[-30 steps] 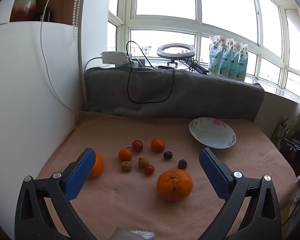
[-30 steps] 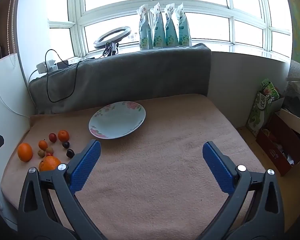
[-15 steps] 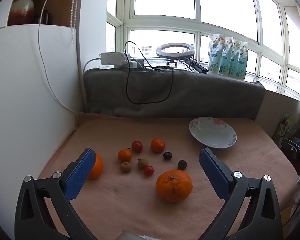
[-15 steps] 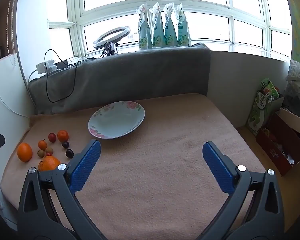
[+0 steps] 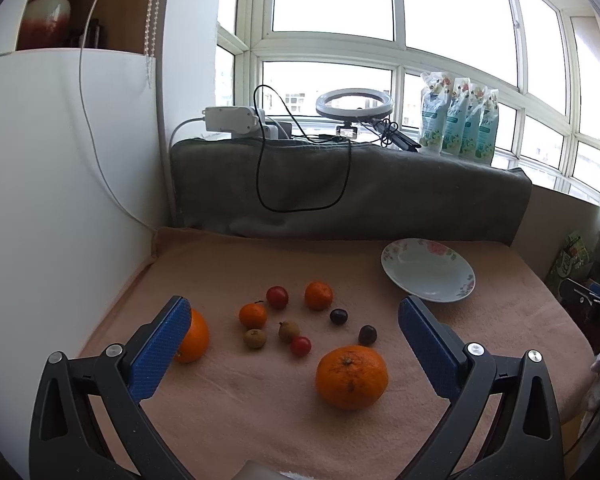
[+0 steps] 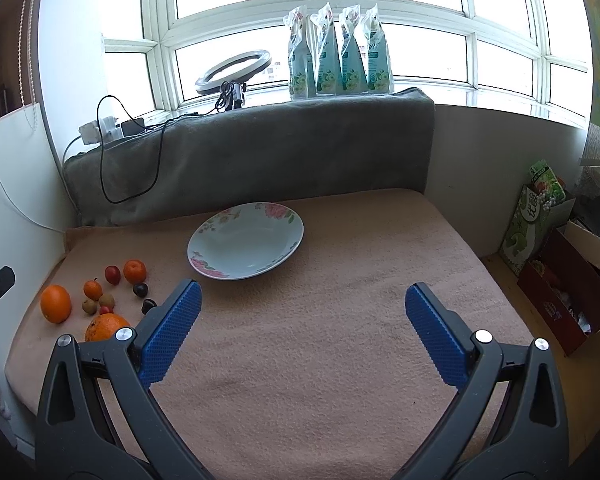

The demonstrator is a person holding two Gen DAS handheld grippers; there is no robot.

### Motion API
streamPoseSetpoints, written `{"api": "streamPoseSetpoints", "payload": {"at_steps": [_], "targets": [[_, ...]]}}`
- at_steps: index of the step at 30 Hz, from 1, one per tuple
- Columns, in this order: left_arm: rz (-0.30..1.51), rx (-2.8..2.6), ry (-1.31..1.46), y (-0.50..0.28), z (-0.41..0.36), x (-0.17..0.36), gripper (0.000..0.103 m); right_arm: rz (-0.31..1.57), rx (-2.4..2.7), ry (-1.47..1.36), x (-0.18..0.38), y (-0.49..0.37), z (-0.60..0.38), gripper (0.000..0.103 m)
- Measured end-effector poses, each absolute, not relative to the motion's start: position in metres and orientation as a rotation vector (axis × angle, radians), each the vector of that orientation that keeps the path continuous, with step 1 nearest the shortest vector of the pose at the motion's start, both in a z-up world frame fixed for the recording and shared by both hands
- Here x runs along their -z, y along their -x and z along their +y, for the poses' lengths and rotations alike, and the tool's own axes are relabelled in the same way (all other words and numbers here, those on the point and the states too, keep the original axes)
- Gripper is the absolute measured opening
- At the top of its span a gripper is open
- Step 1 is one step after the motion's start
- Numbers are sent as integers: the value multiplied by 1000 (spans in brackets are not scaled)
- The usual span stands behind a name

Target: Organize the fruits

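Right now both tools are hanging spread wide w/ nothing held: left tool (image 5: 294, 320), right tool (image 6: 302, 304). Fruits are lying loose on the surface (image 6: 320, 352), left of the plate (image 6: 246, 240), which is sitting bare. Big orange (image 5: 351, 377) is prob. firm and heavy-ish, needing a grip across its middle; small mandarins (image 5: 318, 295) softer; cherry tomatoes (image 5: 301, 346) are looking fragile, rolling easily. Left view is showing each fruit clearly; right view is showing the plate's whole inside.

A matt, fuzzy pink cloth table cover (image 6: 340, 320) lay under the glossy floral ceramic plate (image 6: 236, 264); at twelve o'clock hung a grey fleece blanket (image 6: 260, 152). Textured blue rubber pads (image 6: 172, 332) looked rough.
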State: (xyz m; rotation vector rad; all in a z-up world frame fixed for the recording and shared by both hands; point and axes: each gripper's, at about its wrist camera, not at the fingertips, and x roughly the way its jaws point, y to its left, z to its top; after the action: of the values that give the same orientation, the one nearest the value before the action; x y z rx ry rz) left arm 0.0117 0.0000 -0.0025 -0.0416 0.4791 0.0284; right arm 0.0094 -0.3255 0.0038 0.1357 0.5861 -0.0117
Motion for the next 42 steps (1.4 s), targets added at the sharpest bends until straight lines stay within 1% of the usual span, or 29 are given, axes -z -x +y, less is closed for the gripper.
{"api": "streamPoseSetpoints", "payload": {"at_steps": [42], "targets": [[492, -14, 34, -20, -6, 0, 103, 598, -3, -144, 1, -18, -320, 103]]}}
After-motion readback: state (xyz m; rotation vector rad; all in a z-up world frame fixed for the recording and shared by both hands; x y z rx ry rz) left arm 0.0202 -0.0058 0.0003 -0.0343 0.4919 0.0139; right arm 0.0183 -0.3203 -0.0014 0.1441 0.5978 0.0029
